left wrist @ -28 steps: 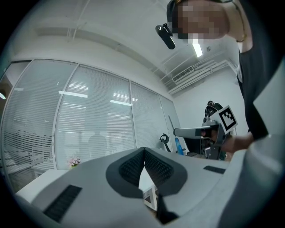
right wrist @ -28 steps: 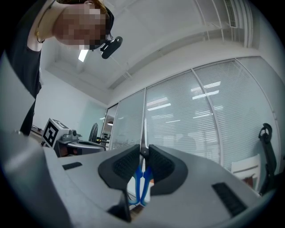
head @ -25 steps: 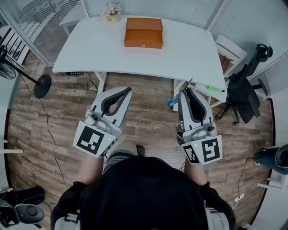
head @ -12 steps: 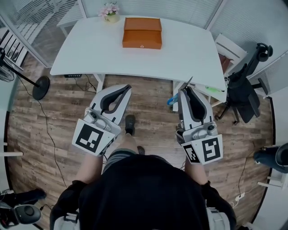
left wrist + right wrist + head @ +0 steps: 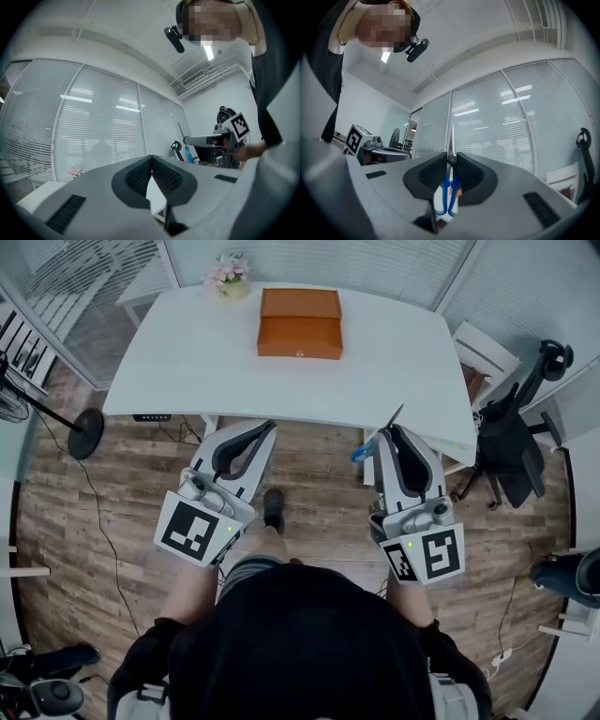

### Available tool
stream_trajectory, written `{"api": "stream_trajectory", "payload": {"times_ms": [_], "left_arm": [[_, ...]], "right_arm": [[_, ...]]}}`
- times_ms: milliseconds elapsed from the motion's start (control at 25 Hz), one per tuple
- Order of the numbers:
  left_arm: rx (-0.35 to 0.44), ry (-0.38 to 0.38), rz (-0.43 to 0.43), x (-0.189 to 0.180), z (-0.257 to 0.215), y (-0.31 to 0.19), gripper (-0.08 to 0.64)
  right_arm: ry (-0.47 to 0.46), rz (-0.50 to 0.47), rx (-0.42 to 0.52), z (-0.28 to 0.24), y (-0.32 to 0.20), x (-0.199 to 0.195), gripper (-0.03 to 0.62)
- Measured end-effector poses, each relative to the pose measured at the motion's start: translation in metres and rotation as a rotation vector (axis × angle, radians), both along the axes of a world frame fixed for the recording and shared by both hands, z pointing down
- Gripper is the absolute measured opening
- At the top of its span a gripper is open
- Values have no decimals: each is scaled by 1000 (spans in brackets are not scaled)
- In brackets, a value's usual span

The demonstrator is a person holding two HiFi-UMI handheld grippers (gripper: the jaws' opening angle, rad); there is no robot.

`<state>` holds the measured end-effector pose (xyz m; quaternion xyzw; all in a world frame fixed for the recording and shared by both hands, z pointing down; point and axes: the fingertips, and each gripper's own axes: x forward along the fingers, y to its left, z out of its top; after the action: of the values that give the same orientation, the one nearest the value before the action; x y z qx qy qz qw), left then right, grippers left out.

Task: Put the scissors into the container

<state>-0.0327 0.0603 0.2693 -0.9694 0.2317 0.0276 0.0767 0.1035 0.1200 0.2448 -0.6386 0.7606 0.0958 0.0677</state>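
The orange container (image 5: pixel 300 323), a shut box, lies on the far middle of the white table (image 5: pixel 187 352). My right gripper (image 5: pixel 384 431) hangs over the floor just short of the table's front edge, shut on the scissors (image 5: pixel 360 453); their blue handles show to its left and the blade points towards the table. In the right gripper view the scissors (image 5: pixel 448 192) stand pinched between the pads of the right gripper (image 5: pixel 452 157), blade up. My left gripper (image 5: pixel 269 424) is held level with it, shut on nothing; the left gripper (image 5: pixel 151 157) has its tips touching.
A pot of pink flowers (image 5: pixel 228 273) stands at the table's far left corner. A black office chair (image 5: pixel 511 442) and a white chair (image 5: pixel 483 348) are to the right, and a fan's round base (image 5: pixel 86 418) is on the wooden floor to the left. Glass walls with blinds stand behind the table.
The table and box have shifted slightly in the head view as the person steps towards them; a shoe now shows between the grippers. Both grippers keep their pose and grip.
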Motion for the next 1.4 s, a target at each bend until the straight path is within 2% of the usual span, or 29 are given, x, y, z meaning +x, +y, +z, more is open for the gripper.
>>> {"api": "stream_trajectory", "payload": {"times_ms": [840,1040,1320,1400], "left_arm": [[-7,-1,55,26,-6,-139,12],[-6,18,70,30,-13,-170,12],[-16,-13,91,33,-6,-216,12],[-12,5,99,37,-11,-226,12]], "right_arm": [[3,58,-14,-5,-129,25,67],[6,70,-11,-9,-160,27,67],[6,85,-22,-8,-205,29,67],[8,92,-23,-8,-215,32,67]]}}
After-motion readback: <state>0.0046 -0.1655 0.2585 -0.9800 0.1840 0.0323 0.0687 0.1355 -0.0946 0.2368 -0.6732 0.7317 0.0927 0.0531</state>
